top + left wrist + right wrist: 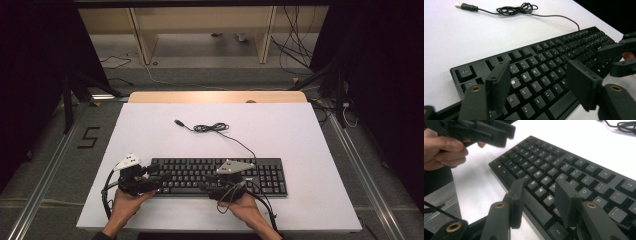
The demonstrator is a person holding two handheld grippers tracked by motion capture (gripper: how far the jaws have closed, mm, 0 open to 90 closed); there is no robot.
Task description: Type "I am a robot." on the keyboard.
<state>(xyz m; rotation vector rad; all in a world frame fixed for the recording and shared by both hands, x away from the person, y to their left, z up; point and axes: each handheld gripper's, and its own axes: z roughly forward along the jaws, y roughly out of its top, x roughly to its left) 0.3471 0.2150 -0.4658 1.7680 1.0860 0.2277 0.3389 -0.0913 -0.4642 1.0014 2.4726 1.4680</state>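
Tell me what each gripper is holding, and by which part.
Nothing is held. The left gripper and right gripper stand open over the keyboard, with only keys showing between their jaws.

A black full-size keyboard (220,176) with white-lettered keys lies flat near the front edge of a white worktop (150,130), its thin black cable (212,128) trailing away in a loose coil, USB plug (178,122) unconnected
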